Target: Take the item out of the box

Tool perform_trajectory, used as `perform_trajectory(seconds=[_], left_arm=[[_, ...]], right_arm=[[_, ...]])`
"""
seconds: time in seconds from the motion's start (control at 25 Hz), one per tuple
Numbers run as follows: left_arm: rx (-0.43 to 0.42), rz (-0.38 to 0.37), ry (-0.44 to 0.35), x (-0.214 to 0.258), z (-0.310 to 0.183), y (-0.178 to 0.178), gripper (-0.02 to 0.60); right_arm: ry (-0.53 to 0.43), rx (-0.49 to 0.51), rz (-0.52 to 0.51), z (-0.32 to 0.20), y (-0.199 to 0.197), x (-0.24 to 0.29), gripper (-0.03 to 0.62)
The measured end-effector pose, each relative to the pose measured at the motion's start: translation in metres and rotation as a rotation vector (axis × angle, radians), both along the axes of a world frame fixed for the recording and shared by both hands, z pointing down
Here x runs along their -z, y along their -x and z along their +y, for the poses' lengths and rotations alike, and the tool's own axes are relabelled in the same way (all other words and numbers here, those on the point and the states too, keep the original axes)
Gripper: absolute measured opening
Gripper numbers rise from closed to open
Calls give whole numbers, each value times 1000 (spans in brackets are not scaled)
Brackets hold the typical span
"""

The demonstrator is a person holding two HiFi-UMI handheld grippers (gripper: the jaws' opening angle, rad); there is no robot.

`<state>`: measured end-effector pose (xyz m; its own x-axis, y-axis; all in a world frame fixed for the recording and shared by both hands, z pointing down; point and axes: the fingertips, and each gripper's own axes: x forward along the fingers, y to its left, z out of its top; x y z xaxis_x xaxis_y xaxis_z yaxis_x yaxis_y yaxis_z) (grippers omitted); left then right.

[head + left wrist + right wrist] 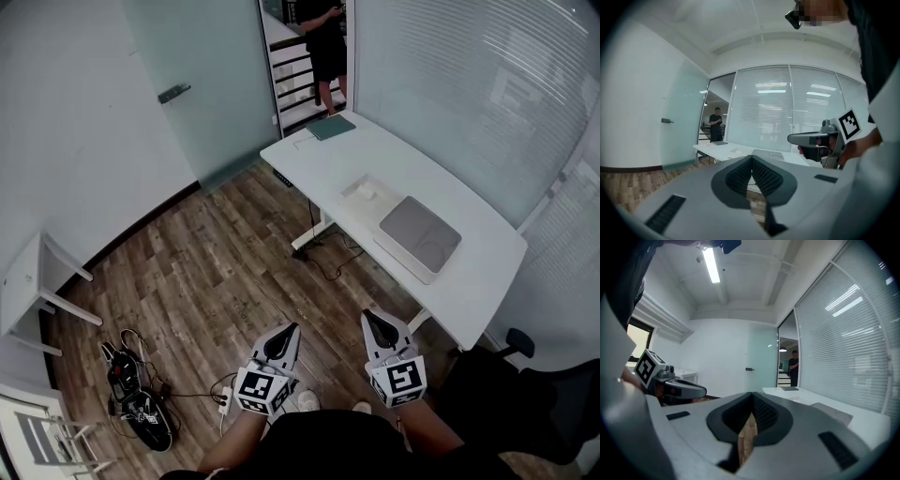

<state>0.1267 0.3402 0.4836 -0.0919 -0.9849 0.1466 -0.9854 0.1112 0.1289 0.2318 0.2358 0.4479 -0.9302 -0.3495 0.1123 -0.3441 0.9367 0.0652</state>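
On the white desk (487,272), well ahead of both grippers, lies a flat white box (419,234) with a grey top; its contents cannot be seen. The left gripper (292,330) and right gripper (367,319) hover over the wooden floor (216,281), jaws pressed together, holding nothing.

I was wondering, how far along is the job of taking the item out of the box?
Done: nothing yet; the grey-topped box lies on the table, apart from both grippers. In hand: nothing; the left gripper and right gripper are shut and empty, over the floor short of the table. Left: reach the box, open it if closed, and lift the item out.
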Motion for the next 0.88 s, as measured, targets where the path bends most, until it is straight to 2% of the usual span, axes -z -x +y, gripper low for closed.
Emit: perform_trajectory(seconds=[0.24, 0.44, 0.68, 0.88], left_arm=[[-46, 23, -2, -10, 7, 19, 11], [-47, 21, -16, -8, 10, 37, 11], [-20, 26, -23, -6, 4, 65, 11], [-21, 33, -30, 1, -24, 86, 11]], right_arm=[[5, 18, 49, 18, 32, -17, 6], [-7, 14, 42, 23, 51, -10, 6], [1, -13, 19, 7, 64, -6, 6], [15, -45, -5, -24, 74, -2, 6]])
